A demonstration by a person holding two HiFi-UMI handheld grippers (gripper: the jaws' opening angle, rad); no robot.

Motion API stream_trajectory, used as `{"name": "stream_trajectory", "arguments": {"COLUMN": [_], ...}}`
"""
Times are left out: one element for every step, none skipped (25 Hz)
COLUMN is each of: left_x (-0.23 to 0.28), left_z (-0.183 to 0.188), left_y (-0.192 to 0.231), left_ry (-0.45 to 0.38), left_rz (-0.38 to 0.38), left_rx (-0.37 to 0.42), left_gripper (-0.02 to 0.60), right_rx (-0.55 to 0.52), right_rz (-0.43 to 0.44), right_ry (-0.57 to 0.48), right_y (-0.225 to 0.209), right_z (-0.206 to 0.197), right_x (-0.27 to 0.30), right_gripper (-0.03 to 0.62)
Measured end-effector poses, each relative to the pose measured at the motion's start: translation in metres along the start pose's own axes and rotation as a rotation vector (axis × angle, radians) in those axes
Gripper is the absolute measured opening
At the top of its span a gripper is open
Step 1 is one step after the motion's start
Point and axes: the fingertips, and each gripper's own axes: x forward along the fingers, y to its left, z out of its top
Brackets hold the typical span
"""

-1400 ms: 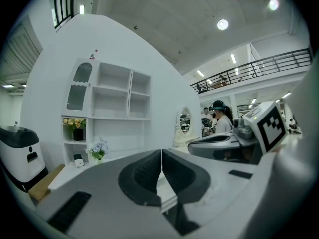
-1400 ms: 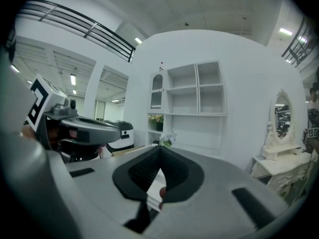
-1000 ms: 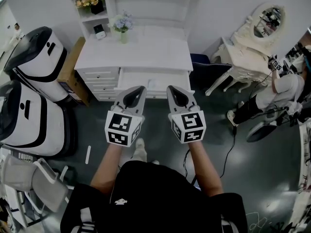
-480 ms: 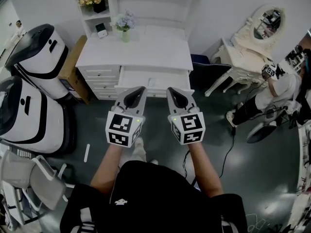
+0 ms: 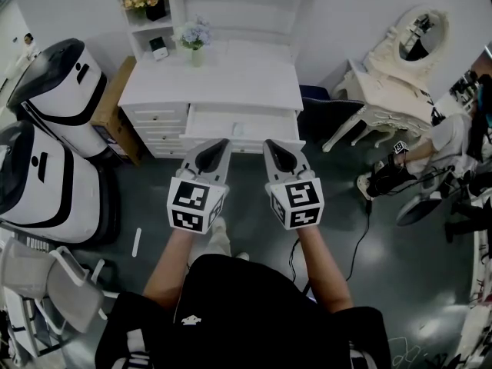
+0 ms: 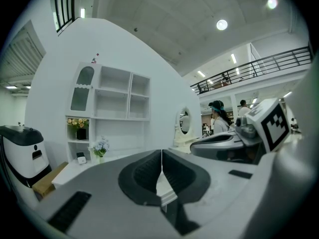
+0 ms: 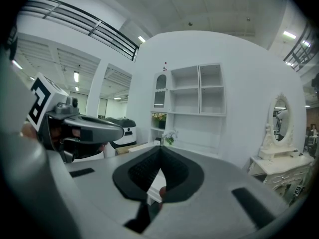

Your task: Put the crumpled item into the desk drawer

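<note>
White drawer (image 5: 242, 123) is standing open, upper centre; left tongs (image 5: 220, 144) and right tongs (image 5: 272, 144) are hovering pinched together, empty; likely pushing it closed next.

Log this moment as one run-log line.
left tool: shut, empty | right tool: shut, empty | position: side by side, in front of desk drawer | drawer: open

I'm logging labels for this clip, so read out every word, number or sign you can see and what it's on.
No readable words or numbers.
Left marker cube and right marker cube: square black-and-white patterns, no letters.
White logo on black shirt: too small to read.
</note>
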Motion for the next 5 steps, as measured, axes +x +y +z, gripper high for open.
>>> {"name": "stream_trajectory", "arguments": {"left_x": [0.0000,-0.0002,-0.0005,-0.0008,-0.0011], "left_z": [0.0005,0.0010,0.0014,0.0017,0.0020], "left_y": [-0.0004,-0.0009,-0.0016,-0.0024,-0.0033], "left_ry": [0.000,-0.001,-0.001,-0.001,-0.002], "left_rz": [0.001,0.002,0.002,0.002,0.002], "left_rx": [0.000,0.000,0.000,0.000,0.001], "left_gripper": [0.009,0.009,0.009,0.009,0.009], "right_rx": [0.000,0.001,0.001,0.001,0.001], "right_rz": [0.001,0.002,0.003,0.004,0.004], "right_ry": [0.000,0.000,-0.001,-0.001,-0.002], "right_y": [-0.0001,0.0000,0.0000,0.0000,-0.0001], "right_z": [0.0002,0.0005,0.0007,0.0008,0.0008], "right_x": [-0.0004,-0.0009,-0.0017,-0.0025,-0.0034], "right_gripper": [-0.005,-0.005,-0.005,-0.005,-0.005]}}
